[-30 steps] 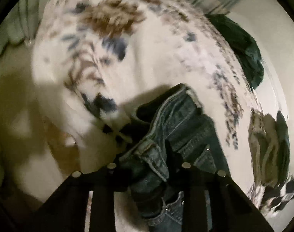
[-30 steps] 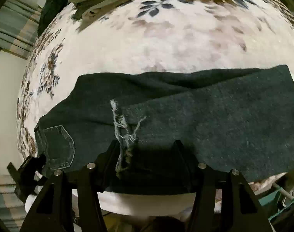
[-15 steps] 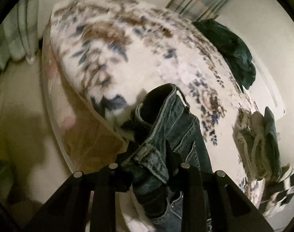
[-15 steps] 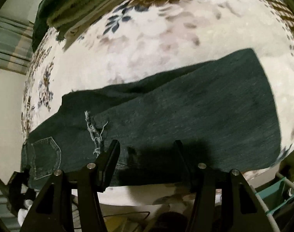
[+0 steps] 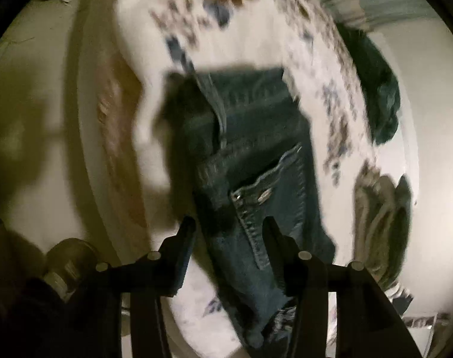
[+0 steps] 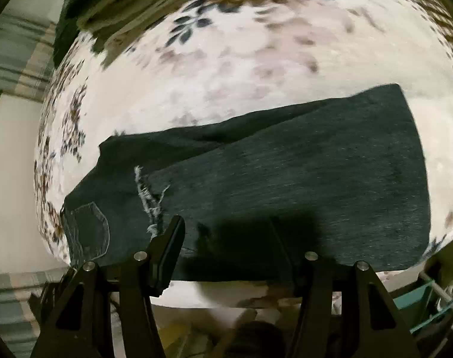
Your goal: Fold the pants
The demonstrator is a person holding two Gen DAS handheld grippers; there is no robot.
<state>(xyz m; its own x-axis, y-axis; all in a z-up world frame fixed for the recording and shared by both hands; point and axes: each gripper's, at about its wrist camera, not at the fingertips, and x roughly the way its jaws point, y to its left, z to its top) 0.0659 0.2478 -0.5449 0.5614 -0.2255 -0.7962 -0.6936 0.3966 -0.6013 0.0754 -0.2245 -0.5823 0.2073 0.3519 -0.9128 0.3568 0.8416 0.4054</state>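
Observation:
Dark blue jeans [image 6: 286, 179] lie flat across a round table with a white floral cloth [image 6: 256, 68]. In the right wrist view they show a back pocket [image 6: 89, 229] at the left and a frayed rip [image 6: 148, 200]. My right gripper [image 6: 229, 229] is open just above the near edge of the jeans, holding nothing. In the left wrist view the waist end of the jeans [image 5: 256, 155], with front pocket and rivets, lies on the cloth. My left gripper [image 5: 229, 223] is open over it, fingers apart on either side of the pocket seam.
A dark green garment [image 5: 381, 101] and a pile of folded clothes [image 5: 381, 214] lie at the far side of the table. The same pile [image 6: 122, 3] shows at top left in the right wrist view. A teal basket [image 6: 429, 298] stands below the table edge.
My left gripper has let go of the waistband, opened, and the waist end now lies flat. My right gripper has drawn back a little and the view shifted.

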